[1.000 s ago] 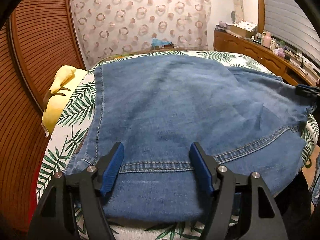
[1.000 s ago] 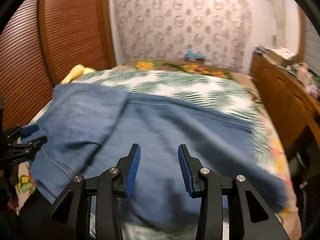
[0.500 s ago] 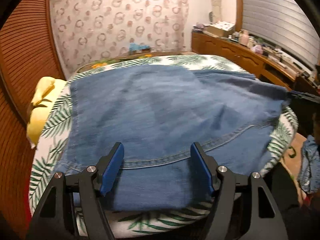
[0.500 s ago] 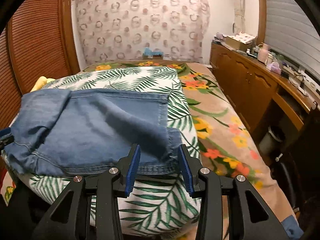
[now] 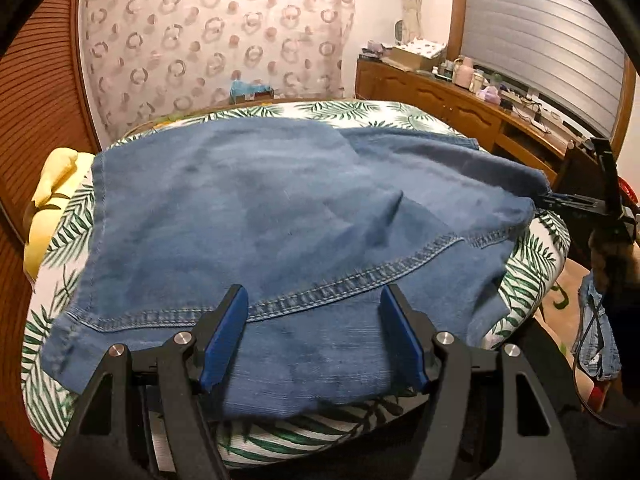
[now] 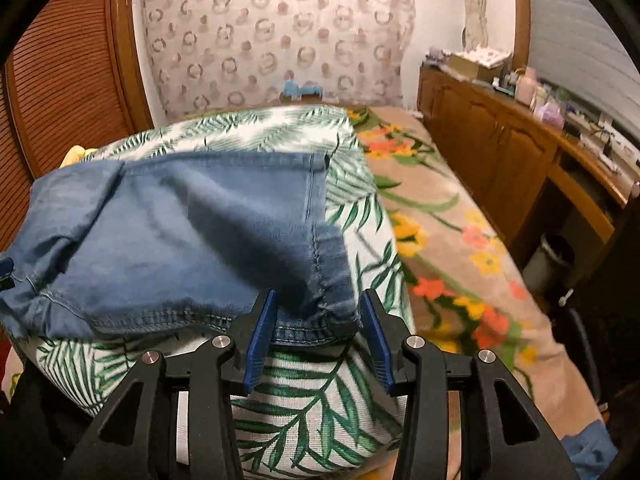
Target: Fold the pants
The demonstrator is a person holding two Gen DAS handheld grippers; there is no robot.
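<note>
Blue denim pants (image 5: 260, 216) lie spread over a palm-leaf cushion (image 5: 532, 264). My left gripper (image 5: 312, 292) hovers open over their near stitched edge, its blue pads (image 5: 224, 336) wide apart and off the cloth. In the right wrist view the pants (image 6: 168, 232) end in a hem corner (image 6: 324, 312). That corner lies between the jaws of my right gripper (image 6: 319, 298), which are opening; the pads stand beside the denim with no clear squeeze. The right gripper (image 5: 576, 200) also shows at the pants' right end in the left wrist view.
A yellow pillow (image 5: 52, 184) sits at the cushion's left beside a slatted wooden wall (image 5: 36, 80). A wooden cabinet (image 6: 500, 152) with bottles runs along the right. A floral blanket (image 6: 440, 248) covers the bed right of the cushion. More denim (image 5: 596, 340) hangs low right.
The right wrist view swung from mid-leg to the hem corner, which now sits between slightly wider jaws. The left gripper drew back a little, still open.
</note>
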